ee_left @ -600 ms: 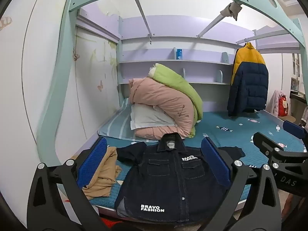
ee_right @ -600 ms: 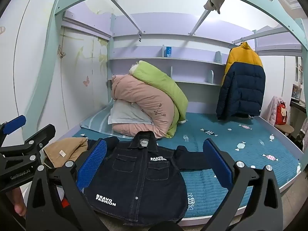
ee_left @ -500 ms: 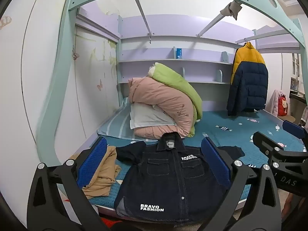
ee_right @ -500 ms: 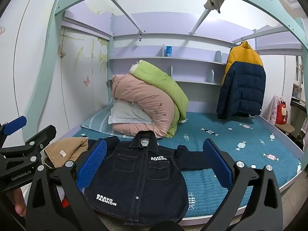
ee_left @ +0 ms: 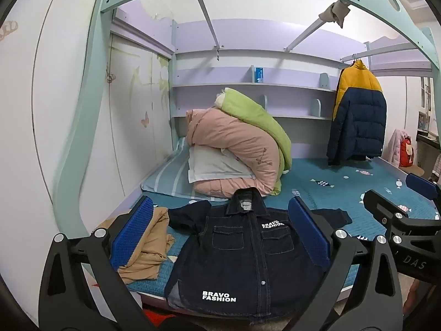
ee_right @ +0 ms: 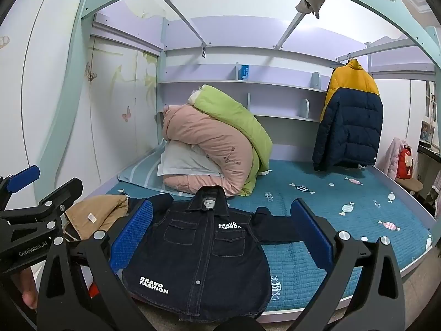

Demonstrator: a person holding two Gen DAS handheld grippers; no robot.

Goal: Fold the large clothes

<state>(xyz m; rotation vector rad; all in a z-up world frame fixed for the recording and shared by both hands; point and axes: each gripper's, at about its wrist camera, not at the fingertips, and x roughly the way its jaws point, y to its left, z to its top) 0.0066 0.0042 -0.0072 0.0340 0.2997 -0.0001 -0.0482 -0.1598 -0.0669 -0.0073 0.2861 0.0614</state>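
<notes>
A dark denim jacket (ee_left: 242, 259) printed "BRAVO FASHION" lies flat, front up, on the near edge of the teal bed (ee_left: 344, 193), collar away from me and sleeves spread. It also shows in the right wrist view (ee_right: 204, 256). My left gripper (ee_left: 220, 231) is open and empty, held in the air before the jacket. My right gripper (ee_right: 220, 231) is open and empty too, at the same height. The right gripper also shows at the right edge of the left wrist view (ee_left: 402, 212).
A tan garment (ee_left: 146, 245) lies crumpled left of the jacket. Pink and green quilts (ee_left: 237, 149) with a pillow are piled at the back. A yellow and navy puffer coat (ee_left: 358, 115) hangs at the right. Bed-frame posts (ee_left: 80, 127) stand left.
Both views have drifted very slightly; the jacket and both open grippers stay as they were.
</notes>
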